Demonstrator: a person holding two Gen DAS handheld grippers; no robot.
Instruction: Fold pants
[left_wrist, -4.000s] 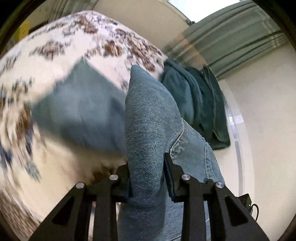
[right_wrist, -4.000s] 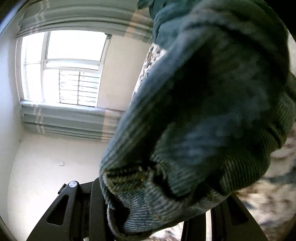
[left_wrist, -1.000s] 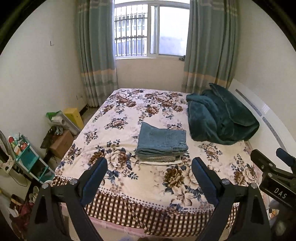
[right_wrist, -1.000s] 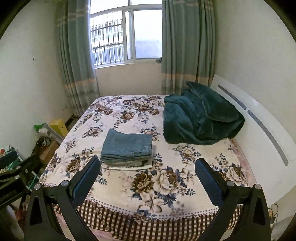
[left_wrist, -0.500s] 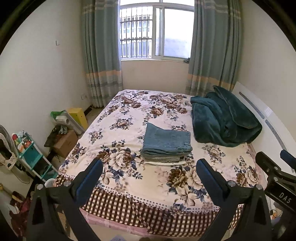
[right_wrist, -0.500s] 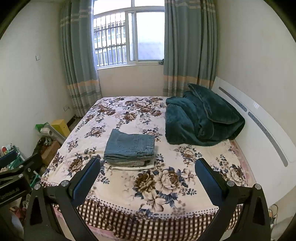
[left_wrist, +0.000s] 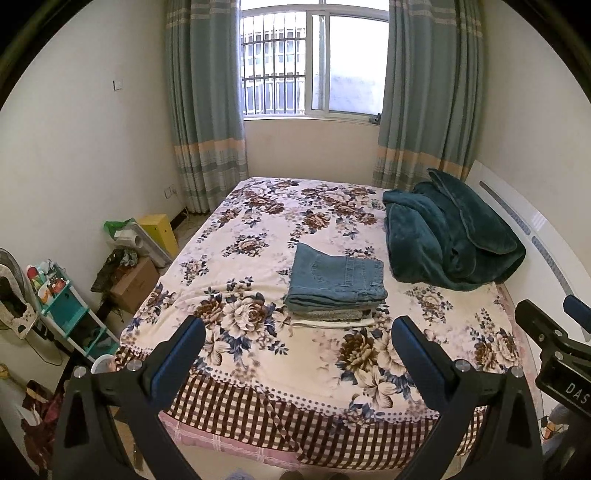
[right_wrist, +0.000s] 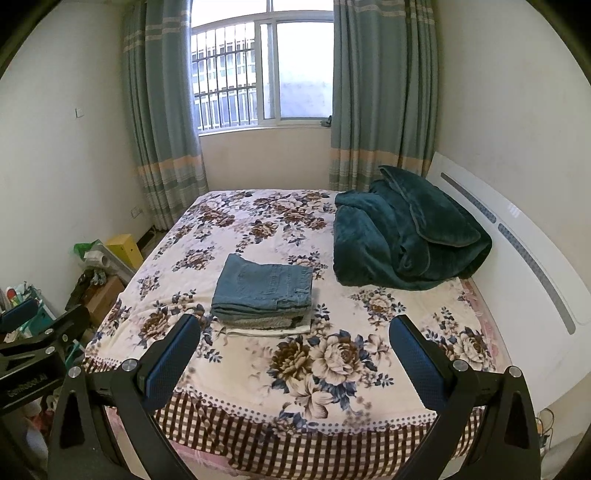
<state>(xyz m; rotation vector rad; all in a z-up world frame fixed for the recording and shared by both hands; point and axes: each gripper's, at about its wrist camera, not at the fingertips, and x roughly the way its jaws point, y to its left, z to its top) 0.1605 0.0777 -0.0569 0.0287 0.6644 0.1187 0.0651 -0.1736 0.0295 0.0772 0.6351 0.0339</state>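
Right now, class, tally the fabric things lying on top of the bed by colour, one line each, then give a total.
Blue denim: 1, the folded jeans
Grey: 1, folded garment under the jeans
White: 1, bottom garment of the pile
Dark green: 1, blanket
Total: 4

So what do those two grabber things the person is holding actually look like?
Both match: the left gripper and right gripper have black angular frames with silver bolts and two fingers faced with textured blue pads. White lettering marks each body's side.
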